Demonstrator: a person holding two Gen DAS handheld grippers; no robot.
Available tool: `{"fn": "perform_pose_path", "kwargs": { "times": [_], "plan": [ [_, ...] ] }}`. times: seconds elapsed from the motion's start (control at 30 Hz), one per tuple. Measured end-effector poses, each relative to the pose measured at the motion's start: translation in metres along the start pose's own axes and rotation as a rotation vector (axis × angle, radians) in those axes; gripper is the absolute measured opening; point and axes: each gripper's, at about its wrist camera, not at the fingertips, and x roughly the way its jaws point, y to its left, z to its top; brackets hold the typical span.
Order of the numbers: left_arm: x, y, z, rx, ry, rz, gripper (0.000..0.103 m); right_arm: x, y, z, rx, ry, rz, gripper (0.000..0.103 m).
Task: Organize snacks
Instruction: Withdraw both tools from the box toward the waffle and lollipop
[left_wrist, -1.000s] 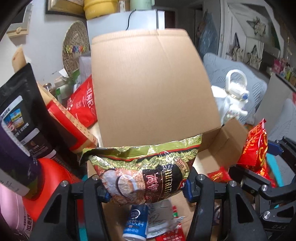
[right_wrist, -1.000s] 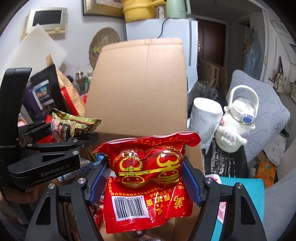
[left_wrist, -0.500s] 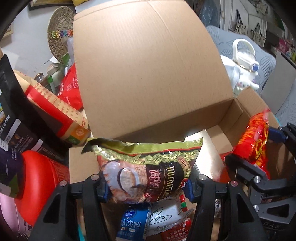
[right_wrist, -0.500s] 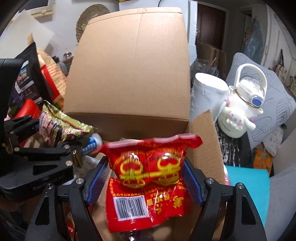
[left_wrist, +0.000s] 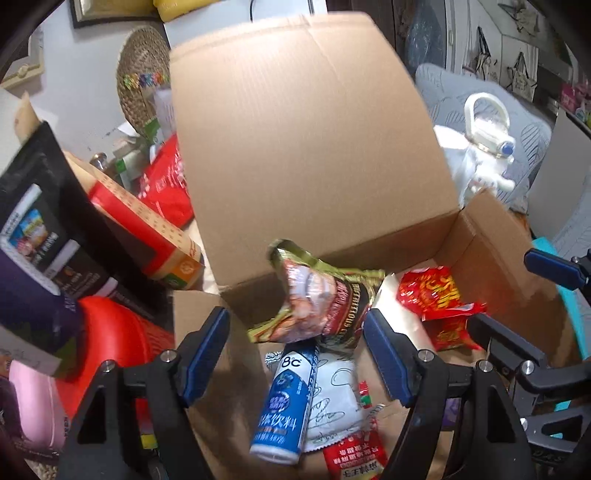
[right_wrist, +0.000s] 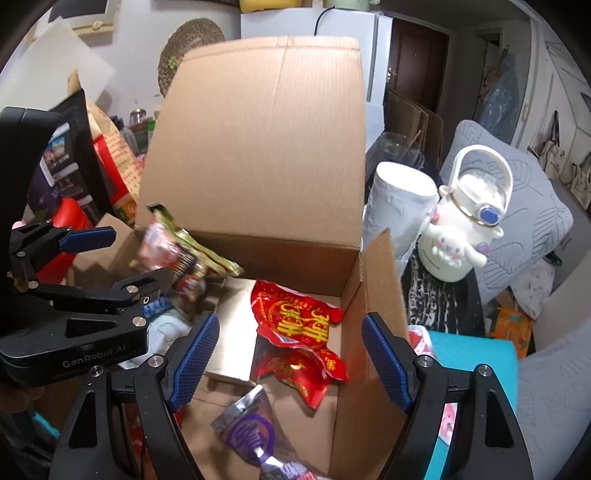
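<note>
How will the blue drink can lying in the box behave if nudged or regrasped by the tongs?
The blue drink can is a smooth cylinder lying on its side on loose packets in the cardboard box, so a nudge would probably roll it. Its rigid wall should hold shape under a pinch, though the glossy surface may slip. Likely heavy for its size if full; that cannot be seen.

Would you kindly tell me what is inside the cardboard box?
The cardboard box holds a red packet, gold packet, blue bottle, white sachet and purple packet; anything beneath them is hidden.
</note>
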Motion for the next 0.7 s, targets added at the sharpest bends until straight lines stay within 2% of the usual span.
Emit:
{"fn": "perform_pose_path", "kwargs": {
  "times": [0.4, 0.7],
  "plan": [
    [-0.084, 0.004, 0.009, -0.027, -0.149, -0.025, 0.075, -0.082, 0.006, 0.011, 0.001, -0.146, -0.024, 0.080],
    [-0.162, 0.007, -0.004, -0.030, -0.279, -0.047, 0.075, -0.152, 0.015, 0.006, -0.013, -0.267, -0.036, 0.080]
  ]
}}
